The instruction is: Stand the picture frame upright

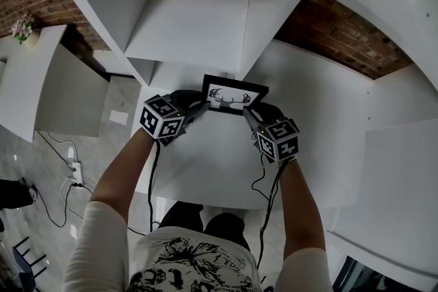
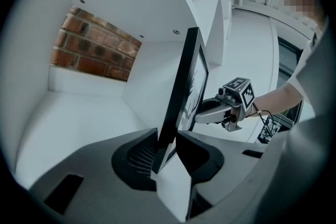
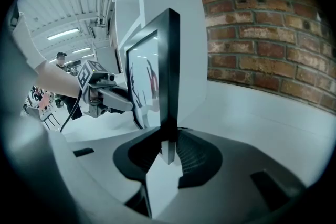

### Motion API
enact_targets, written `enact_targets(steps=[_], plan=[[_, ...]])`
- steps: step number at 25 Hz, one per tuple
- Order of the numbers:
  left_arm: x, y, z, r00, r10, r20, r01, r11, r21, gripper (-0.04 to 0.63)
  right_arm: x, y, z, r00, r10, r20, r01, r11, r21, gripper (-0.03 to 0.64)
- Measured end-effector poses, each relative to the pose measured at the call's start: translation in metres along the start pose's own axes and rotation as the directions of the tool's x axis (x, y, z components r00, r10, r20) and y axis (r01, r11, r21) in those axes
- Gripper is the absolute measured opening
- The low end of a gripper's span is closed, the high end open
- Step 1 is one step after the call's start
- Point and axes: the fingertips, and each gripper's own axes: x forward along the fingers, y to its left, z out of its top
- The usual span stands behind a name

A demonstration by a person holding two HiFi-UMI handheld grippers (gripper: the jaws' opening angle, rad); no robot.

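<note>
Grey tongs with black ribbed pads are closest: the left gripper point(image 2: 165, 155) and the right gripper point(image 3: 168, 152) each pinch one side edge of the thin black picture frame point(image 1: 235, 94) with deer horns on it. It stands almost straight over the white table top point(image 1: 205, 167), near the white shelf box point(image 1: 191, 31). Lower it slowly with both sides level. Let it rest, then let go gently.

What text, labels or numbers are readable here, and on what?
None readable in any view.
On the picture frame: an antlered silhouette, no words.
On the cube of the left tongs and the cube of the right tongs: square code patterns, no letters.
On the shirt: a graphic print, too blurred to read.
</note>
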Motion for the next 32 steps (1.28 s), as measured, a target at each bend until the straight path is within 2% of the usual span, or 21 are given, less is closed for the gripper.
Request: enact_targets(steps=[13,24,32], plan=[[0.006,0.011,-0.009,0.999,0.036,-0.041,-0.035,0.999,0.016,0.117,0.013,-0.006,-0.005,0.999,-0.032,-0.033,0.031,0.999,-0.025,0.095],[0.009,0.014,-0.009,0.997,0.068,-0.035,-0.067,0.997,0.030,0.118,0.016,-0.011,-0.007,0.998,-0.056,-0.022,0.056,0.998,0.006,0.096],[0.009,0.019,-0.010,0.997,0.080,-0.012,-0.080,0.997,-0.024,0.133,0.016,-0.011,-0.007,0.997,-0.076,-0.009,0.077,0.996,0.038,0.098]])
